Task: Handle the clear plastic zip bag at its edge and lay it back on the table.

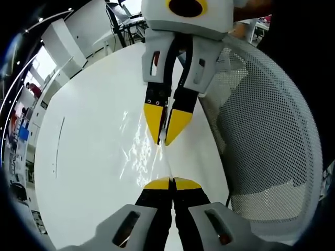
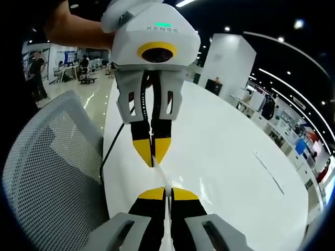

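Note:
The clear plastic zip bag [image 1: 137, 151] hangs just above the white table [image 1: 89, 130], stretched between my two grippers, which face each other tip to tip. My left gripper [image 1: 171, 182] is shut on one end of the bag's edge. My right gripper [image 1: 165, 140] comes in from the top and is shut on the same edge a short way off. In the right gripper view the bag [image 2: 161, 175] shows edge-on as a thin clear strip between my right gripper [image 2: 167, 192] and the left gripper [image 2: 153, 158]. Glints mark the film sagging toward the table.
A grey mesh office chair [image 1: 261, 136] stands against the table's edge, beside the grippers; its back [image 2: 47, 167] is also in the right gripper view. The white table [image 2: 230, 157] stretches wide on the other side. A person's arm [image 2: 78, 31] holds the left gripper.

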A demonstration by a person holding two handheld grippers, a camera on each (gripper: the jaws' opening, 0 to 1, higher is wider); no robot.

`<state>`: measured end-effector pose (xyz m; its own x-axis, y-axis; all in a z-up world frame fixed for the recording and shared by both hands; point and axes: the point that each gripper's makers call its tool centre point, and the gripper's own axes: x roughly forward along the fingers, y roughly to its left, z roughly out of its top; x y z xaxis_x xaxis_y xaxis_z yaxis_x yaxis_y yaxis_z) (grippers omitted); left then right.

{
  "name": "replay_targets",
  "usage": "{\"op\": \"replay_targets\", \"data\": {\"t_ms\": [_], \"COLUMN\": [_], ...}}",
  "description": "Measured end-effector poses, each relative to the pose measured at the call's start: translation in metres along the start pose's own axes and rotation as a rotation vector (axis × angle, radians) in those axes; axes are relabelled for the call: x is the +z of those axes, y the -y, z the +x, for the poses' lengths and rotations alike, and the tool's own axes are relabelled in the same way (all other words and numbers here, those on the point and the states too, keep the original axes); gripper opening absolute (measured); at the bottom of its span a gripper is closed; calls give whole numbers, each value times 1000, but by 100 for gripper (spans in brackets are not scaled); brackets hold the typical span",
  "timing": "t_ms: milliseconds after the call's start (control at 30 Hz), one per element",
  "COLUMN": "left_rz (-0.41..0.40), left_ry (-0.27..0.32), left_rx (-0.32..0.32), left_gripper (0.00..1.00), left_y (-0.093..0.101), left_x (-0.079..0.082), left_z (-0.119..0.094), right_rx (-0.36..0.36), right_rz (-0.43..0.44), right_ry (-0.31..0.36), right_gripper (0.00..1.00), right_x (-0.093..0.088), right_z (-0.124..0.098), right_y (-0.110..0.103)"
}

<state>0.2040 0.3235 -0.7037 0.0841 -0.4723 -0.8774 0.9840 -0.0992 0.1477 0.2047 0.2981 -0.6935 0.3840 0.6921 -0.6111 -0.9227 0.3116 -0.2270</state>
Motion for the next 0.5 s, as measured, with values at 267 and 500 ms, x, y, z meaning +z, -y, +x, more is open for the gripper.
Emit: {"op": "replay_targets", "data": {"t_ms": [267, 500], "left_rz": [-1, -9], "left_ry": [-1, -2], "left_rx": [2, 5], "left_gripper": [0, 0], "left_y": [-1, -1], "left_x": [1, 0], "left_z": [0, -1], "right_rx": [-2, -1], "right_rz": [7, 7], "right_ry": [4, 8], "right_gripper": [0, 0], "right_x": [0, 1], "right_z": [0, 1], "right_y": [1, 0]}}
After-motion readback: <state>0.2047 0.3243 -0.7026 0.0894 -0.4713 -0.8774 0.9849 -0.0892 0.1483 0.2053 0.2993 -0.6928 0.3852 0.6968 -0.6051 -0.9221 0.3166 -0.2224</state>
